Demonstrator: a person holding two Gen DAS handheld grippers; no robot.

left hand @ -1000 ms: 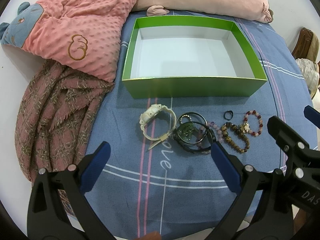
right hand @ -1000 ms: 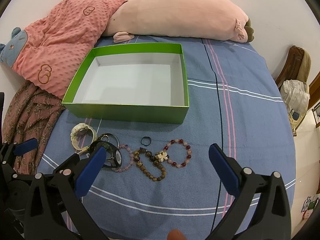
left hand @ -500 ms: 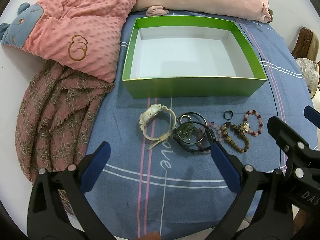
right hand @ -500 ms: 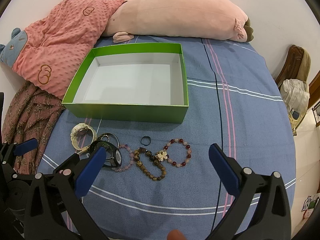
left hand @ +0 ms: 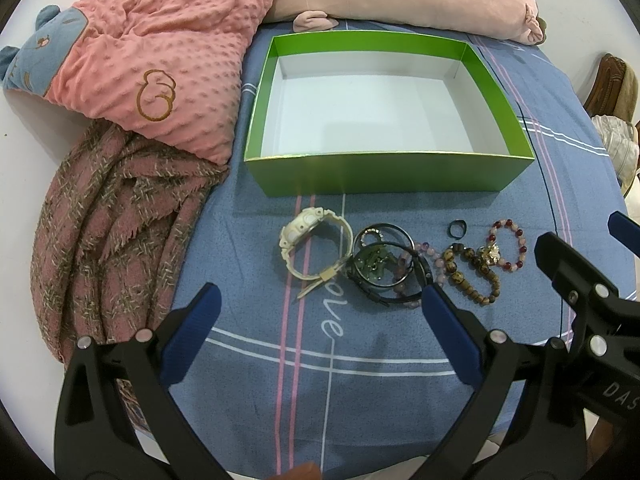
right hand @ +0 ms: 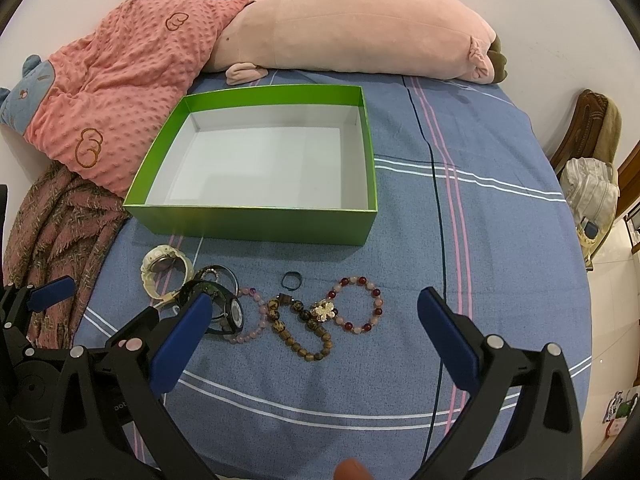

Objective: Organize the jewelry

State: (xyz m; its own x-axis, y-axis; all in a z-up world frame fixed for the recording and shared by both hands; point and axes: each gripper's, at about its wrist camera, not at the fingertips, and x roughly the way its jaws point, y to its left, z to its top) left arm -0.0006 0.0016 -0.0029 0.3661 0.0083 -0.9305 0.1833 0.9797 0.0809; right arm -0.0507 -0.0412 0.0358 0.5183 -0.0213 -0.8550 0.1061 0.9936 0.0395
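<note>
I have both claws over the near part of the bed, each spread wide and gripping nothing. At far left a pink-brown woven throw (left hand: 116,216) is bunched beside a coral dotted blanket (left hand: 160,56), with a long pink plush pillow (right hand: 352,32) across the head of the bed. My left claw (left hand: 316,300) hangs above the blue striped sheet (left hand: 360,392), and the jewelry lies just past its tips.

The cream wristwatch (left hand: 314,246) sits ahead of the gap between the left claw's fingers, toward the green box (left hand: 388,178), which stands open with a bare white floor just behind the row. Touching the watch strap on its right is a tangle of black bangles (left hand: 384,268); the left claw's right blue pad overlaps its near edge in view. Next come a pale pink bead bracelet (right hand: 256,316), a brown wooden bead bracelet (right hand: 304,334), a small dark ring (right hand: 291,280) lying apart toward the box, and a red and pink bead bracelet (right hand: 360,304) with a gold flower charm.

My right claw (right hand: 312,312) frames these bead bracelets between its fingers, well above them.
</note>
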